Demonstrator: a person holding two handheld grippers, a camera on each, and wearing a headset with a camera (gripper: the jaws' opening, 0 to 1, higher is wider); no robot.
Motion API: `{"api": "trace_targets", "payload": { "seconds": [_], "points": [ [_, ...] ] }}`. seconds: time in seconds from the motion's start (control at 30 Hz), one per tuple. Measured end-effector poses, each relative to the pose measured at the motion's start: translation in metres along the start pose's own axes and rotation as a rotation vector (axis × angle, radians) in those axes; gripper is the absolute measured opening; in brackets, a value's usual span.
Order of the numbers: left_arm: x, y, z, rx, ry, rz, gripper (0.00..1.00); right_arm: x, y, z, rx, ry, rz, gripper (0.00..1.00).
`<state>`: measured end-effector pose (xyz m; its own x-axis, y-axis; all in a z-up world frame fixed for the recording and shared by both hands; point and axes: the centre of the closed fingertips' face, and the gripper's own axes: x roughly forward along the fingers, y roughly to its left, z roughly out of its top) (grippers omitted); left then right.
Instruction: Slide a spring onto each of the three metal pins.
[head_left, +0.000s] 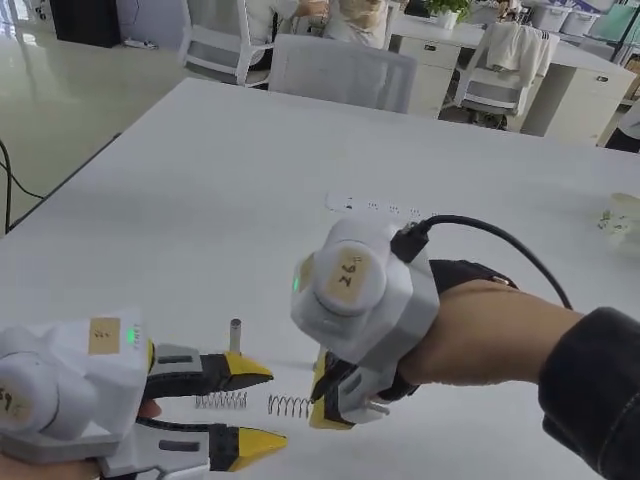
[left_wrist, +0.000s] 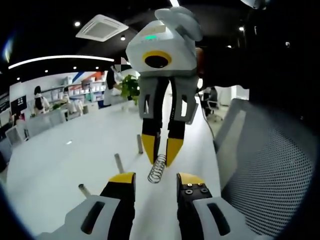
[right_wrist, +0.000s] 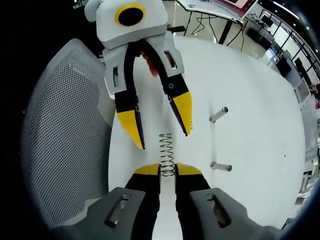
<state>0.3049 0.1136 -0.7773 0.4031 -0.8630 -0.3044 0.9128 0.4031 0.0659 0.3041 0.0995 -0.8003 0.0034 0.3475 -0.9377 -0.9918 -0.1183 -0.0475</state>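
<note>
The left gripper (head_left: 268, 403) sits closest to the person, bottom-left in the head view. Its jaws are spread wide with nothing in them. Same story in the left gripper view, where the left gripper (left_wrist: 156, 179) shows its yellow tips well apart. A loose spring (head_left: 220, 400) lies flat on the white table (head_left: 200, 180), right in the gap between those tips. Whether either tip touches it is hard to say.

Just past that is the held spring (head_left: 290, 405). The right gripper (head_left: 325, 405) comes in on the person's forearm (head_left: 490, 335), nose down toward the table, with its jaws pinched almost closed on one end of it. In the right gripper view, the right gripper (right_wrist: 167, 171) has the held spring (right_wrist: 166, 150) sticking straight out from between its tips. The spring points at the left gripper (right_wrist: 162, 136), which faces it. From the left gripper view the held spring (left_wrist: 157, 167) hangs tilted under the right gripper (left_wrist: 161, 155). Can't tell if its free end touches the table.

Three metal pins (left_wrist: 119, 162) stand upright in a row off to one side of the grippers, all looking bare. One of them (head_left: 235, 335) shows in the head view just behind the left gripper's upper jaw.

Further back, a white power strip (head_left: 375, 207) lies on the table and a black cable (head_left: 500, 240) loops off the right gripper. Office chairs (head_left: 345, 70) stand at the far edge.
</note>
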Motion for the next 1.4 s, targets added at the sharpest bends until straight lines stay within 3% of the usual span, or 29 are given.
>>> {"api": "trace_targets", "payload": {
  "seconds": [0.63, 1.4],
  "points": [
    [0.003, -0.007, 0.002, 0.046, 0.0, -0.021, 0.04, 0.0, 0.006, 0.003, -0.029, -0.009, 0.015, 0.08],
    [0.001, -0.006, -0.002, 0.072, 0.021, -0.013, 0.03, -0.013, 0.005, 0.012, -0.05, -0.021, -0.001, 0.08]
  ]
}}
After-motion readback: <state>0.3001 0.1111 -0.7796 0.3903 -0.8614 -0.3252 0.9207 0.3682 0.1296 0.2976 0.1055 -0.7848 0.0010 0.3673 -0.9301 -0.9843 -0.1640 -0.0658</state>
